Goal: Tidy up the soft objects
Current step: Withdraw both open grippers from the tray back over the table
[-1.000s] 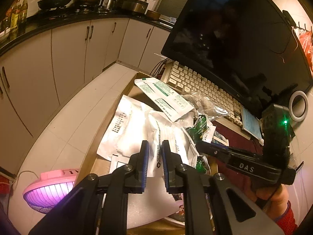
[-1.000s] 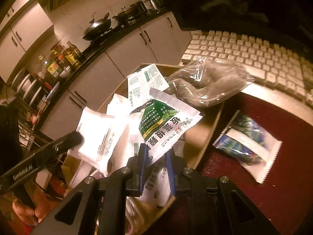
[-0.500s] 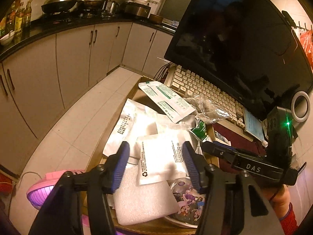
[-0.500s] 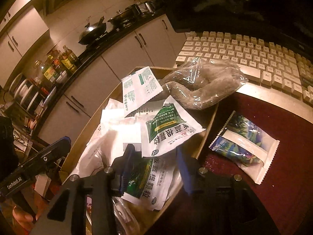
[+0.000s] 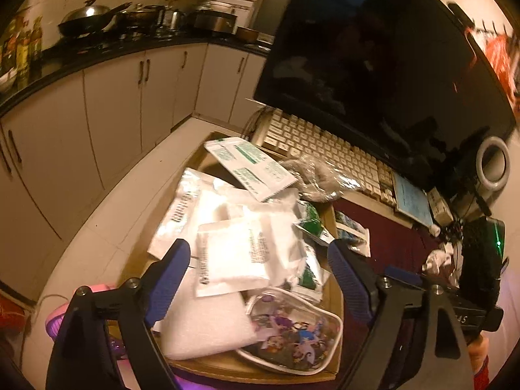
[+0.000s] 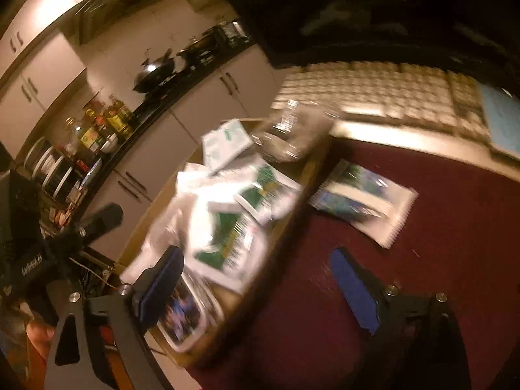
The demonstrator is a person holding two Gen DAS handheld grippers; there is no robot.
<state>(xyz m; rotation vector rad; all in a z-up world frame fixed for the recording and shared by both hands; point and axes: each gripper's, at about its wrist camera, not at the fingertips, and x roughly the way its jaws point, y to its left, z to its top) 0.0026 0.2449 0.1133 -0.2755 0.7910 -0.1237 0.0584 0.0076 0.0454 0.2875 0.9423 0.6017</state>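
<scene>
A: Looking down the left gripper point(image 5: 258, 269), there's a cardboard box point(image 5: 334, 224) heaped with soft packets, a white pouch point(image 5: 240, 256) on top, a foam sheet point(image 5: 204, 321) under it and a clear cartoon-print pouch point(image 5: 292, 328) at the near end.

B: The right wrist view is smeared, but it gives what the left one barely catches: a blue-green packet point(image 6: 360, 195) lying alone on the dark red mat point(image 6: 438, 260), outside the box point(image 6: 292, 224).

A: And the left view alone shows the big dark monitor point(image 5: 373, 65) over the keyboard point(image 5: 325, 149), and the whole run of kitchen cabinets point(image 5: 110, 104) behind.

B: Jaws?

A: Left ones are spreading wide, opening. The white pouch shows between the blue pads point(image 5: 169, 276) but lies on the heap below; nothing is pinched.

B: Same on the right gripper point(image 6: 256, 282): jaws opening, far apart. One pad point(image 6: 162, 279) hangs over the box, the other over the mat, straddling the box wall. Green-and-white sachets point(image 6: 227, 240) sit on the pile, none gripped.

A: The right gripper point(image 5: 477, 279) also shows at the edge of the left view, a hand beneath it.
</scene>
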